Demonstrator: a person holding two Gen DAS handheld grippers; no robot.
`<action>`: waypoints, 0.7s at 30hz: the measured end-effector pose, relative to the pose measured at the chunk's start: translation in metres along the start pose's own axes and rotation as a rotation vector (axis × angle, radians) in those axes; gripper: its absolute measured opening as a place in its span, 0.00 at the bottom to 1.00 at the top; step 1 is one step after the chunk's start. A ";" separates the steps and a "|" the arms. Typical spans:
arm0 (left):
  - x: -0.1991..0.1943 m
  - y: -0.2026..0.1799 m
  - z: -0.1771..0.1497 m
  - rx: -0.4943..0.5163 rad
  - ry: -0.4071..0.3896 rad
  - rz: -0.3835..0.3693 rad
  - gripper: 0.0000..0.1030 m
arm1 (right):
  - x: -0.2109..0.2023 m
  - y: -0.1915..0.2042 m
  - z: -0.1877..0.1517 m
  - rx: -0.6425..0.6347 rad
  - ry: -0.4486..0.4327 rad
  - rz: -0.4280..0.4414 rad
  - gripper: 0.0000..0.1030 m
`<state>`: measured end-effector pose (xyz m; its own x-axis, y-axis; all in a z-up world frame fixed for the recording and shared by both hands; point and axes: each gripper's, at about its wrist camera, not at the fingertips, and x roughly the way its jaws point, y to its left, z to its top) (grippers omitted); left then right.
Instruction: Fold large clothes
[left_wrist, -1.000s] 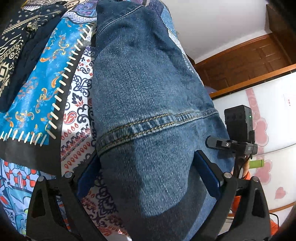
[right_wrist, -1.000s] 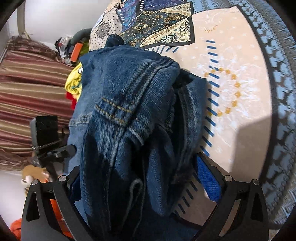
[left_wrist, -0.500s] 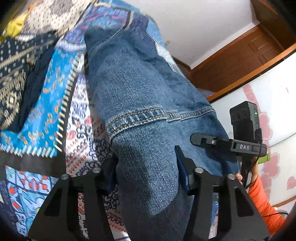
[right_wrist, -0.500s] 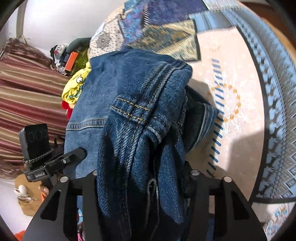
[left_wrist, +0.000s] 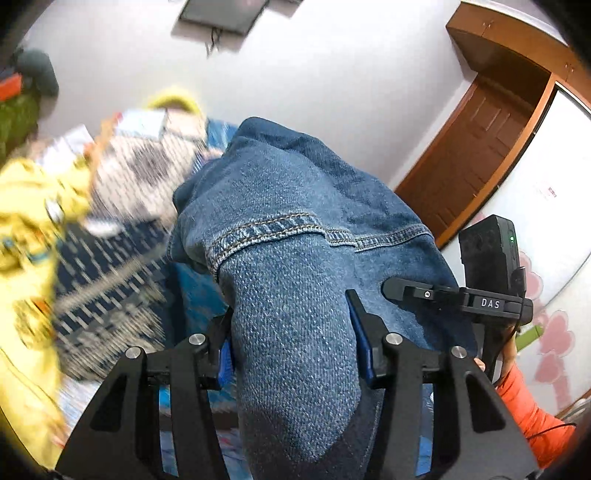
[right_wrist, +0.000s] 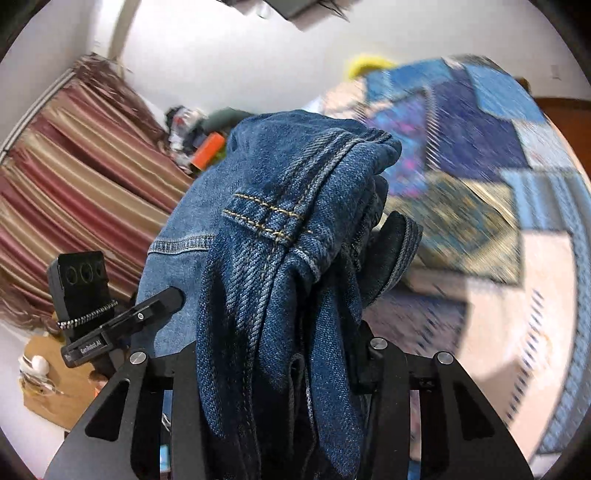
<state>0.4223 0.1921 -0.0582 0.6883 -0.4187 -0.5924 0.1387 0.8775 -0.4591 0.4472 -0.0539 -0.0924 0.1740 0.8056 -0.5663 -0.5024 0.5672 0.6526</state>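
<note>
Denim fills both views right up close: the left gripper has its fingers pinched in on a thick bunch of the denim jacket, and the right gripper is clamped narrow on another bunched, many-layered handful of the same garment. Each tool's twin shows just beside it, so the two grips sit near one another. Beyond the fingers, the jacket humps upward, a stitched seam running across it, carried in the air and not lying flat. Farther off, blurred, lies the patchwork bedspread with a yellow garment on it; past that, a striped curtain, a wooden door and white wall. By my reading, folding proper is barely under way: no neat crease shows, and the jacket looks yet to be spread, folded and squared off.
</note>
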 end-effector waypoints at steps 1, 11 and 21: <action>-0.008 0.012 0.010 0.011 -0.015 0.011 0.49 | 0.007 0.005 0.005 -0.006 -0.008 0.007 0.37; 0.006 0.143 0.028 -0.041 -0.002 0.080 0.49 | 0.129 0.029 0.034 -0.034 -0.008 0.027 0.37; 0.073 0.251 -0.033 -0.153 0.143 0.159 0.54 | 0.248 -0.021 -0.004 0.050 0.160 -0.075 0.38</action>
<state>0.4840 0.3735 -0.2386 0.5839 -0.3163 -0.7477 -0.0799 0.8941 -0.4407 0.4975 0.1333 -0.2491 0.0703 0.7252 -0.6850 -0.4499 0.6359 0.6271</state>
